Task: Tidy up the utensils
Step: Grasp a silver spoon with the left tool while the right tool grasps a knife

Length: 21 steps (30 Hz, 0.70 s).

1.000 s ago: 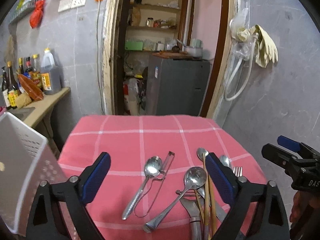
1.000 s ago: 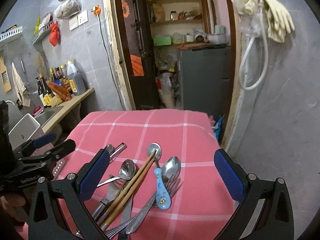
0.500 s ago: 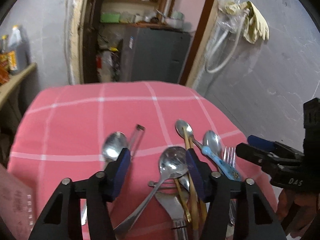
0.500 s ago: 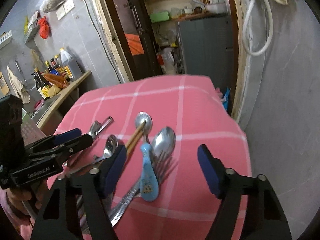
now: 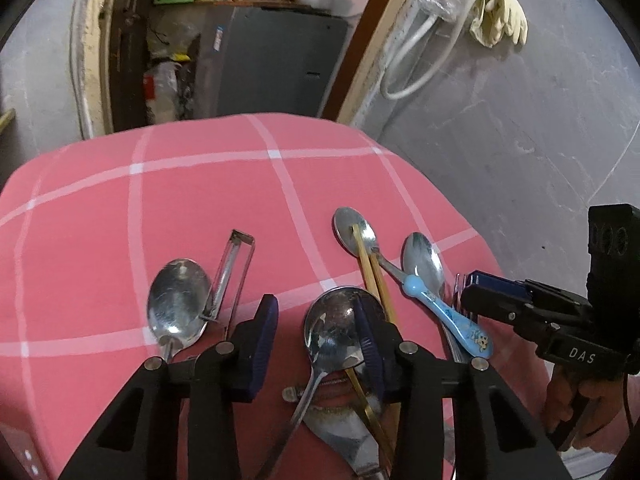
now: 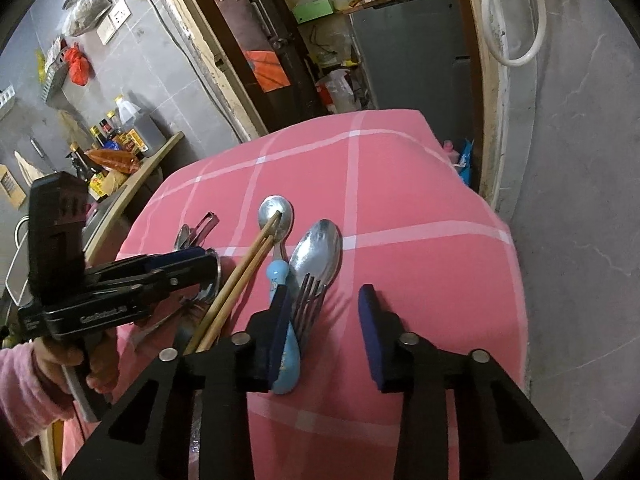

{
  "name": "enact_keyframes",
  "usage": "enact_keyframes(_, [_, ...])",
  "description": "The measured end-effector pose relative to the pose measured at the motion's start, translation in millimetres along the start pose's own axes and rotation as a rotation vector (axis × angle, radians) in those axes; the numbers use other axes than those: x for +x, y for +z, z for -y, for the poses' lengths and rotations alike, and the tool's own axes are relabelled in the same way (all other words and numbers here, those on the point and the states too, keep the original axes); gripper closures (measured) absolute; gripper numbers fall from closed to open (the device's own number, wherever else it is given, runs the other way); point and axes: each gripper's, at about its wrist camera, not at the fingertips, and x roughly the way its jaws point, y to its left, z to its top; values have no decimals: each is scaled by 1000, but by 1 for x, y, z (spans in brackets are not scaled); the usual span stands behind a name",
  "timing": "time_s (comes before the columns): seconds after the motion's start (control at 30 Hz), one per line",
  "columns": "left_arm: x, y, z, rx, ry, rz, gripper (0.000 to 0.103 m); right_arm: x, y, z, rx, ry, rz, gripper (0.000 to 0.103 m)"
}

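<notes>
**A:** What's the room like, and what are you working on?

**B:** Grey tiled walls, a doorway straight ahead of both my hand-held grippers with a grey cabinet (image 5: 276, 64) behind it, a pair of rubber gloves (image 5: 496, 20) hanging up to the right; under me is a tabletop under a pink checked cloth (image 5: 180, 184), soft and a little puffy, so thin metal will sink into it rather than sit proud.

**A:** And the utensils?

**B:** All piled just ahead of the fingers; my left hand-held gripper (image 5: 316, 340) is closing, a big steel spoon (image 5: 336, 328) between its jaws with the right pad at the bowl's edge, though I can't see a firm pinch yet; a second spoon (image 5: 176, 304) and a peeler (image 5: 232, 272) lie just left of it; chopsticks (image 5: 372, 268) run under its right finger.

**A:** The other hand?

**B:** My right hand-held gripper (image 6: 324, 332) is closing as well; the fork (image 6: 308, 300) lies between the jaws, a blue-handled spoon (image 6: 284, 344) against the left pad.

**A:** How will they handle?

**B:** Stiff, light, slick steel, I'd judge; I'd take the necks or handles, not the curved bowls; the blue handle looks the least slippery.
</notes>
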Motion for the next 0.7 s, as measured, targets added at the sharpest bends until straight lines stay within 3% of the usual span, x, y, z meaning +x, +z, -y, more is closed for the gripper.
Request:
enact_keyframes(0.23, [5,5,-1,62,-46,-36,68,2,2,-1,3,35,-28,77])
enact_keyframes(0.4, [8,10,3,112,-90,-86,82,3,3,0,17,52,-42,77])
enact_keyframes(0.57, [8,11,5,127,-84,-110,90,5,5,-1,26,65,-56,77])
enact_keyframes(0.7, [5,12,2,103,-76,-122,95,7,4,-3,28,79,-75,83])
